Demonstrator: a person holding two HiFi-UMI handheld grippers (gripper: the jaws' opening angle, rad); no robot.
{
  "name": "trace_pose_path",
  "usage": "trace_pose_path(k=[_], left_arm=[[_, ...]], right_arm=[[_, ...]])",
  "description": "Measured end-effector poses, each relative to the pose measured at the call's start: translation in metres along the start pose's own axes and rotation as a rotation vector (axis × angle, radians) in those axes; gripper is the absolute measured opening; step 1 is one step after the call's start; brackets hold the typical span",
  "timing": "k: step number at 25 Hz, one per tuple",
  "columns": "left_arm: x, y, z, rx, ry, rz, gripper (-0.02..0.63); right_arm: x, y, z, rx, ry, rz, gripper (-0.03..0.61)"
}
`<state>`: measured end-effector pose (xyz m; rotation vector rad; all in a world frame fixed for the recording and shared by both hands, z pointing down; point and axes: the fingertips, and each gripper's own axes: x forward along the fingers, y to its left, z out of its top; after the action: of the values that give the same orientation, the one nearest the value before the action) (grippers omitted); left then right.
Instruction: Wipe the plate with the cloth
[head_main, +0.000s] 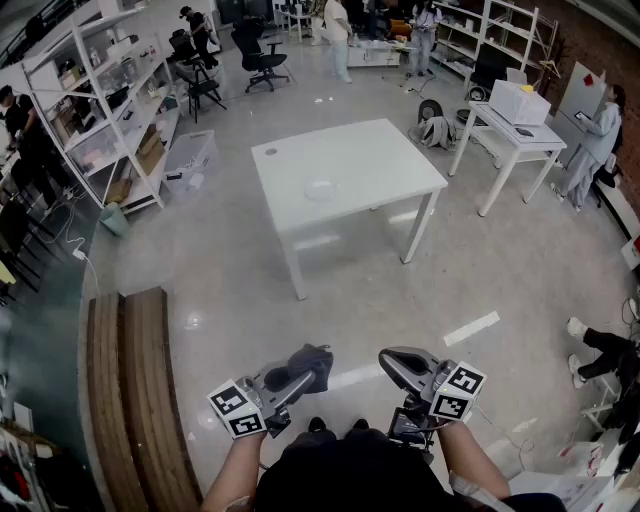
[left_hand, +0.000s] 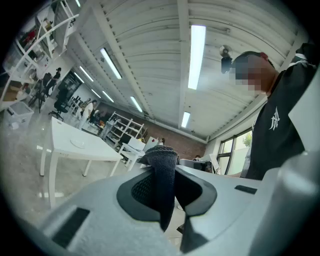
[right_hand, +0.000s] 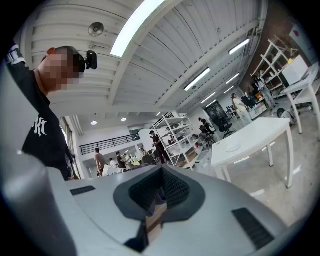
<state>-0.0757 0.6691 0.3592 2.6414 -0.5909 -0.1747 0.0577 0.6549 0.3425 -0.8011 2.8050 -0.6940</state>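
A small pale plate (head_main: 321, 189) lies near the middle of a white table (head_main: 390, 165) far ahead of me. It also shows small on the table in the left gripper view, plate (left_hand: 78, 143), and in the right gripper view, plate (right_hand: 232, 147). Held low by my body, my left gripper (head_main: 303, 378) is shut on a dark grey cloth (head_main: 312, 361); the cloth (left_hand: 163, 175) hangs pinched between its jaws. My right gripper (head_main: 393, 362) is beside it, shut, with nothing between its jaws (right_hand: 160, 189). Both grippers are well short of the table.
A wooden bench (head_main: 130, 390) runs along my left. White shelving (head_main: 110, 90) and a plastic bin (head_main: 190, 155) stand at the back left, a second white table (head_main: 505, 125) with a box at the back right. Several people stand around the room's edges.
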Motion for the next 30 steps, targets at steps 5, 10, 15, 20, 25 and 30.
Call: trace_pose_path(k=[5,10,15,20,25,30], left_arm=[[0.003,-0.003,-0.001,-0.001,-0.003,0.005,0.054],[0.01,-0.002,-0.004,0.004,0.001,0.024,0.054],[0.018,-0.001,-0.009,0.004,0.009,0.062,0.054],[0.035,-0.005,-0.021,0.012,0.038,0.084,0.054],[0.045,0.005,-0.029,-0.001,0.037,0.118,0.054],[0.049,0.038,-0.033,-0.032,0.046,0.141,0.054]], right_arm=[[-0.005,-0.005,0.002,0.0,0.0,0.0,0.005],[-0.009,-0.012,0.004,0.002,-0.004,0.008,0.005],[-0.015,-0.015,0.004,-0.001,0.002,0.034,0.006],[-0.031,-0.025,0.003,0.003,0.015,0.054,0.006],[-0.04,-0.052,-0.001,0.039,0.004,0.059,0.008],[-0.025,-0.083,0.003,0.047,0.018,0.063,0.008]])
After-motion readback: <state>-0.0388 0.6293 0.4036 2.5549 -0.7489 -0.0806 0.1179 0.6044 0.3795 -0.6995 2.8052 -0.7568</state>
